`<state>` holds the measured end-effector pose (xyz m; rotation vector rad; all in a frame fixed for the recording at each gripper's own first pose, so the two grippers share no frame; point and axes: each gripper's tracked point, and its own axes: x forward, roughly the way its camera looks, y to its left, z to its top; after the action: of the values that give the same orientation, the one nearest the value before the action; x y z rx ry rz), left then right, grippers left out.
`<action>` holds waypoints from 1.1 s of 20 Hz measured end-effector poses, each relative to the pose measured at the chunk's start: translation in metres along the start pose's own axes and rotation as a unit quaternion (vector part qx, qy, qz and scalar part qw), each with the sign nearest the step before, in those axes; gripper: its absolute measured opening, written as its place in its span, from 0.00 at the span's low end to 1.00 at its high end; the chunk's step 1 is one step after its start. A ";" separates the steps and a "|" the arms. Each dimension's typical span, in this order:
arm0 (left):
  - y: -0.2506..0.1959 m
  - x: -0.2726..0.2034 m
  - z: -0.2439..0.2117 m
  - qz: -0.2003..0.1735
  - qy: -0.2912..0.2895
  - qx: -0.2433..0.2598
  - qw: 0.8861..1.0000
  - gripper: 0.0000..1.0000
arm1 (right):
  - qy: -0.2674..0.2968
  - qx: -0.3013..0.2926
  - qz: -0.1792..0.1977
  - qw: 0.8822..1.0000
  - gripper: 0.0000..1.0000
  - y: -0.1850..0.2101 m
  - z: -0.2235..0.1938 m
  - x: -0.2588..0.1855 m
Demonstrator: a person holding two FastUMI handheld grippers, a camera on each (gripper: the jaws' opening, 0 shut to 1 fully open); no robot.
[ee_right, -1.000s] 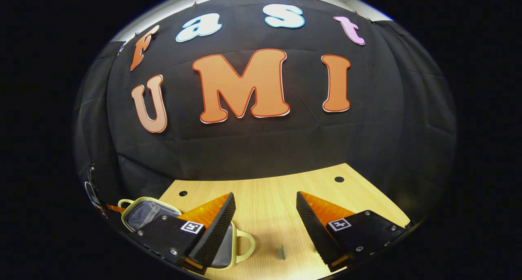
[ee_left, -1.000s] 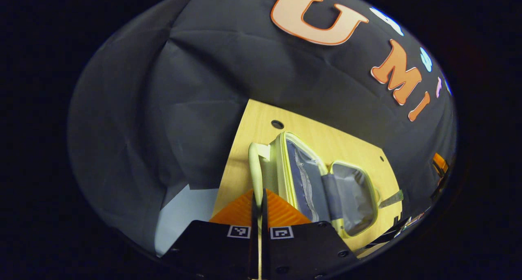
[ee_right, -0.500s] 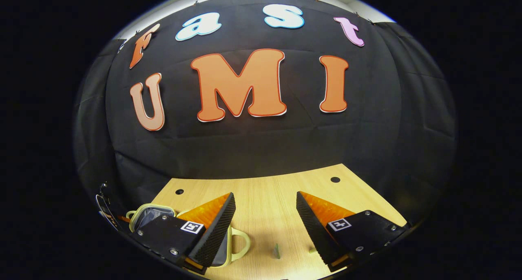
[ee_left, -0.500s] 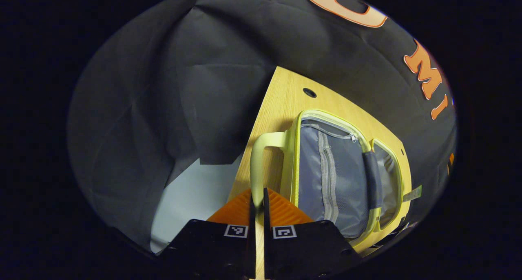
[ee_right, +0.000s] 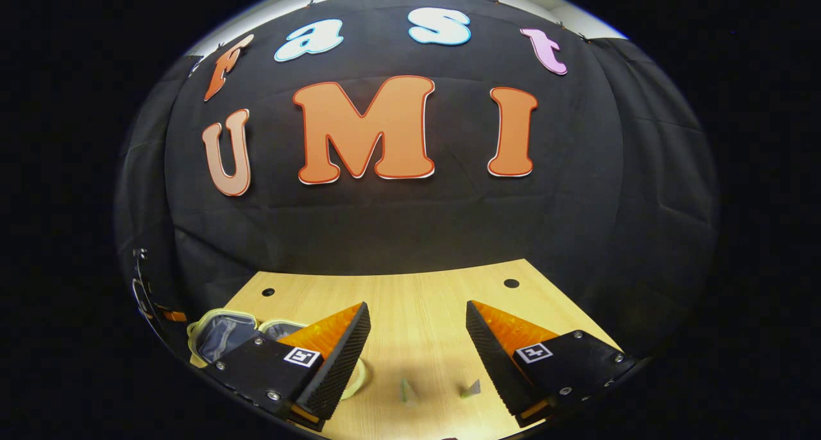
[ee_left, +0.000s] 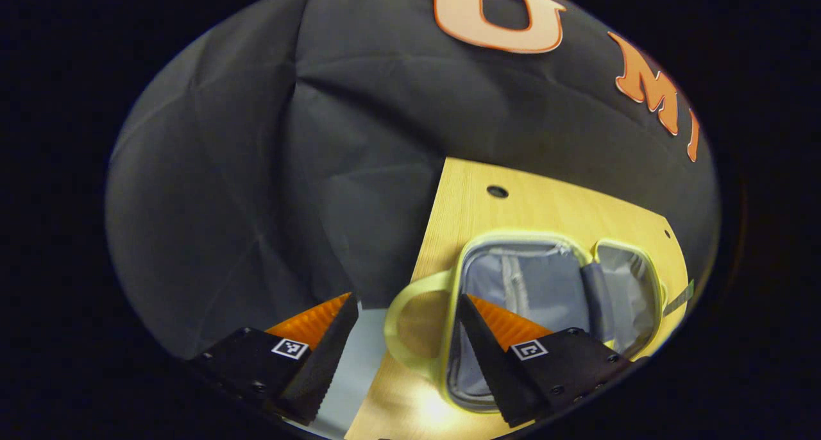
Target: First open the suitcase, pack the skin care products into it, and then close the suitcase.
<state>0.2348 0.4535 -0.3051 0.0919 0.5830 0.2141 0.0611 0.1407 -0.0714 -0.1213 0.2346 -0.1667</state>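
Suitcase (ee_left: 551,299) lies open, lower right of the left gripper view. Your left gripper (ee_left: 404,337) is spread wide, empty, its handle (ee_left: 404,318) between the fingers. Right gripper (ee_right: 417,344) gapes empty, with two small items (ee_right: 407,392) on the table (ee_right: 417,299) between its fingers, so it is the nearer.

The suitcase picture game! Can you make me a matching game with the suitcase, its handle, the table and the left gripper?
Things:
1. suitcase
2. handle
3. table
4. left gripper

Descriptions:
A. light wood with round holes
B. fingers spread apart
C. lying open, grey lining showing
D. pale yellow-green loop between two fingers

Pairs: 1-C, 2-D, 3-A, 4-B
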 end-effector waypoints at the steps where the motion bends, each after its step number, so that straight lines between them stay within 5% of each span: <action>1: -0.010 -0.014 0.016 0.007 -0.023 0.005 1.000 0.98 | -0.001 -0.001 0.000 1.000 0.95 -0.005 -0.001 0.000; 5: -0.068 -0.072 0.069 0.019 -0.105 0.018 0.994 0.98 | 0.000 0.002 0.008 1.000 0.95 -0.026 -0.008 0.002; 10: -0.176 -0.133 0.101 -0.012 -0.174 0.022 0.984 0.98 | 0.007 -0.007 0.026 1.000 0.95 -0.056 -0.019 0.000; 22: -0.509 -0.178 0.027 -0.165 -0.178 0.022 0.970 0.98 | 0.037 -0.027 0.064 0.997 0.95 -0.149 -0.059 -0.015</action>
<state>0.1939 -0.0828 -0.2624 0.0733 0.2383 -0.1399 0.0102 -0.0085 -0.1043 -0.1544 0.3198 -0.0371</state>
